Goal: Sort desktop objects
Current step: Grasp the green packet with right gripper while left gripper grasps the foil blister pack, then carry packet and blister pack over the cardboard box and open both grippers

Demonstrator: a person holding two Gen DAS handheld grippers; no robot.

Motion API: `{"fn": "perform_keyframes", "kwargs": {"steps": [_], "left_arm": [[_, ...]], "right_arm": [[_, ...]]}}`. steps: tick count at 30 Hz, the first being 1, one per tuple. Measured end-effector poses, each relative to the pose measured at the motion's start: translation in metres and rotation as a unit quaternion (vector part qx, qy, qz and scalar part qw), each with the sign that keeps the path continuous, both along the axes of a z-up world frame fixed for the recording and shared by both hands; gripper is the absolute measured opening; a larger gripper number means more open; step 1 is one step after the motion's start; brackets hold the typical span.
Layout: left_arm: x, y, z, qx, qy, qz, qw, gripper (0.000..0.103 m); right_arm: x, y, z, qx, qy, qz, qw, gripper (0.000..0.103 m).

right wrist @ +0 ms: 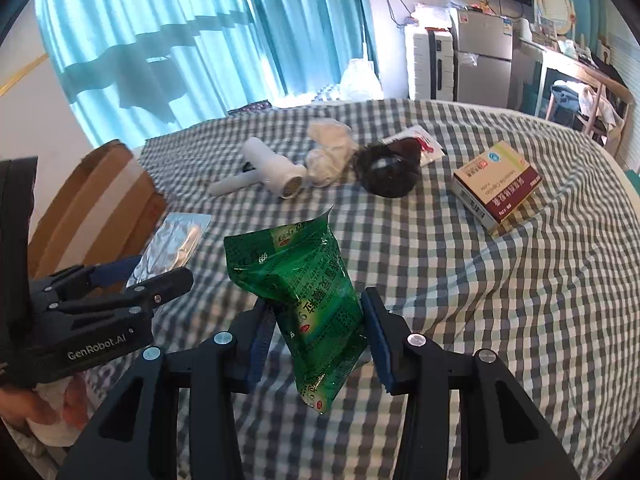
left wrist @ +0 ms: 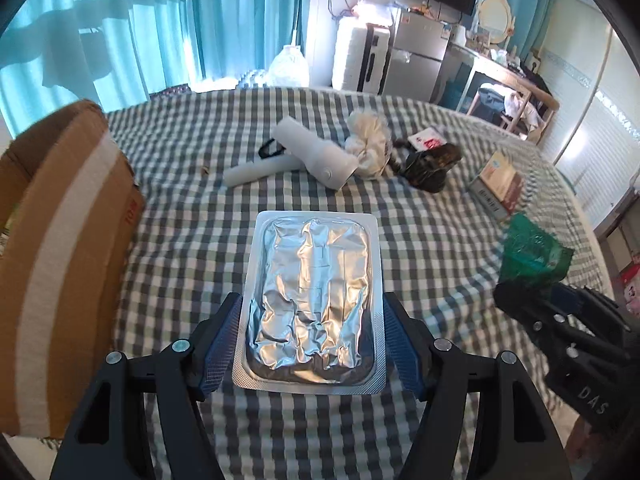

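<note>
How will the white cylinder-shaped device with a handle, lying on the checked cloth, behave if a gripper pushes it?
The white cylinder-shaped plastic device probably looks rigid, so it should not bend. Its round body might roll, but the handle sticking out sideways would likely stop it. The smooth shell may slip between pads.

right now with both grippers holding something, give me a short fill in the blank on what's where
1. The left gripper is clamped on a flat silver ____ blister pack.
2. The right gripper grips a crinkled ____ plastic pouch.
3. The brown cardboard box lies on the ____ gripper's side.
4. The white handheld lint remover rests on the ____ bedsheet.

Missing words: foil; green; left; checked
</note>
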State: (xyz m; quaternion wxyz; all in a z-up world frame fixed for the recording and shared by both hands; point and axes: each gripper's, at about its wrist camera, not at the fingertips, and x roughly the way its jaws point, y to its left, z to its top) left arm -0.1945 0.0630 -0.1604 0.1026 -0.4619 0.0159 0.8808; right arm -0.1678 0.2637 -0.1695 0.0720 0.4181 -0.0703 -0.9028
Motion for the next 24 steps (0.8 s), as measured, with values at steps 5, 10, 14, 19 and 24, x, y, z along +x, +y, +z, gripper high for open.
{"fn": "perform_keyframes", "kwargs": {"steps": [5,10,14,19,24], "left_arm": [[0.016,-0.01,0.036,0.001,0.028,0.009,0.9996,0.07],[0.036,-0.025,0.067,0.002,0.042,0.027,0.9987,0.07],[0.054,-0.034,0.09,0.003,0.064,0.033,0.9974,0.07],[0.074,-0.044,0.115,-0.012,0.095,0.039,0.9946,0.07],[0.086,-0.064,0.136,-0.012,0.117,0.051,0.9918,0.07]], "right_arm": [[0.023,-0.013,0.033,0.003,0.03,0.007,1.0,0.043],[0.049,-0.027,0.066,0.008,0.055,0.018,0.998,0.043],[0.068,-0.036,0.089,0.018,0.079,0.026,0.996,0.043],[0.085,-0.053,0.116,0.022,0.103,0.037,0.994,0.043],[0.09,-0.079,0.137,0.031,0.12,0.059,0.991,0.043]]}}
